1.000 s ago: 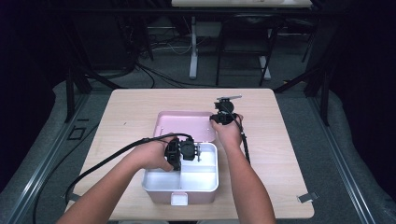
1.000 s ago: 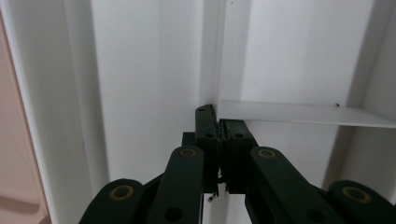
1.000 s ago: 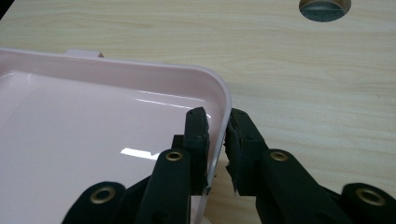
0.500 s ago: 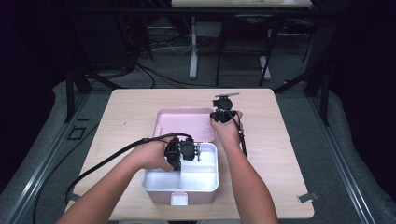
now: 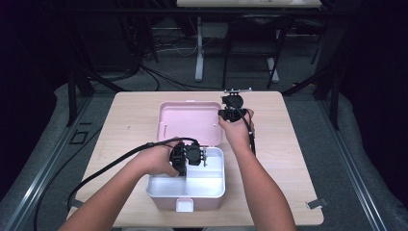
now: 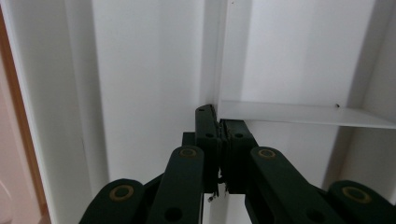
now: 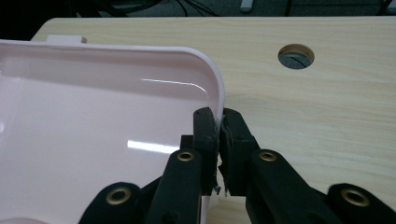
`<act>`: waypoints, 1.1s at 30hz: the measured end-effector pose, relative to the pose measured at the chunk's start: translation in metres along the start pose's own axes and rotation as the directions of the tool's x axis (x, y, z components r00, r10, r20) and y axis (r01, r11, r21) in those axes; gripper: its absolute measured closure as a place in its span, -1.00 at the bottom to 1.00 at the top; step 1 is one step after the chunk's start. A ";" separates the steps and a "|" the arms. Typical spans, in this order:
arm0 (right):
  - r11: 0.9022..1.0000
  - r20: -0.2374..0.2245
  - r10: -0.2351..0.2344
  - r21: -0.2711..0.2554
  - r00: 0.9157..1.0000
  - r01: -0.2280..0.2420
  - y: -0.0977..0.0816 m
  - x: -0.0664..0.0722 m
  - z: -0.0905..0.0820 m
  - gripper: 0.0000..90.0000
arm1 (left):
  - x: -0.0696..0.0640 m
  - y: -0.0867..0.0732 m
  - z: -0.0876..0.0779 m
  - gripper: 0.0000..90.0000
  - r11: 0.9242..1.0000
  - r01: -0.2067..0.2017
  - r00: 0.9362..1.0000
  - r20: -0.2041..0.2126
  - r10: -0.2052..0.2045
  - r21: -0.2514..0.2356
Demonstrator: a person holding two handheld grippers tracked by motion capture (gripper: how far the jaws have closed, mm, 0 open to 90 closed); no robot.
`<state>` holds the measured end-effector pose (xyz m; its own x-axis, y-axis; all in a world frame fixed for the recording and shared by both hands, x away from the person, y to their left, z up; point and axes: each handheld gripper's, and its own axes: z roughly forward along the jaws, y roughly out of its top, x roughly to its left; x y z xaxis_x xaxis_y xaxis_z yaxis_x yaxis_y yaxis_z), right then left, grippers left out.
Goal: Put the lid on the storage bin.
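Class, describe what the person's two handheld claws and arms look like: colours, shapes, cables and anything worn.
Both claws, left claw and right claw, are black, each with two flat-sided jaws on linked arms joined by brass-ringed pivots. In the high view a black cable trails from the left one, and the right one carries a grey plate on top. The forearms are bare, with no sleeves showing.

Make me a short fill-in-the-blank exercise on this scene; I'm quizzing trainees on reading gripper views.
1. The right gripper is shut on the rim of the pink ____.
2. The left gripper is shut on the thin ____ inside the white box.
3. The open lid lies flat on the ____ table.
4. The box's inside is split into ____ compartments.

Missing words: lid; divider; wooden; two
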<state>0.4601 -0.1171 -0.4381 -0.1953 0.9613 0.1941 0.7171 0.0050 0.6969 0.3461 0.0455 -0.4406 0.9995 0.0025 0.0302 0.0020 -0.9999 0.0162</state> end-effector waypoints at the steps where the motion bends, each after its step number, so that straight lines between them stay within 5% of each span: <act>1: 1.000 0.005 -0.005 -0.005 1.000 0.005 0.001 0.001 -0.003 0.92 | 0.000 0.000 0.000 0.93 1.000 0.000 1.000 0.000 0.000 0.000; 11: 0.996 -0.012 -0.058 -0.068 0.998 0.057 0.003 0.010 -0.040 0.94 | 0.000 0.000 0.000 0.93 1.000 0.003 1.000 -0.002 -0.003 0.001; 21: 0.980 -0.016 -0.145 -0.141 0.989 0.141 -0.010 0.019 -0.079 0.93 | -0.006 0.000 0.000 0.91 1.000 0.001 0.999 -0.045 -0.001 0.007; 27: 0.975 -0.014 -0.159 -0.160 0.987 0.155 -0.013 0.021 -0.085 0.93 | -0.008 -0.001 0.000 0.87 1.000 0.006 0.998 -0.069 -0.006 -0.005; 33: 0.975 -0.017 -0.157 -0.161 0.987 0.153 -0.013 0.020 -0.085 0.93 | -0.005 -0.006 -0.001 0.70 0.997 0.067 0.994 -0.081 -0.069 -0.025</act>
<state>0.3897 -0.1214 -0.3849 -0.3171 0.9438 0.0935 0.5616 0.1074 0.8204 0.3410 0.0515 -0.4394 0.9913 0.0728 0.1097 0.0684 -0.9967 0.0435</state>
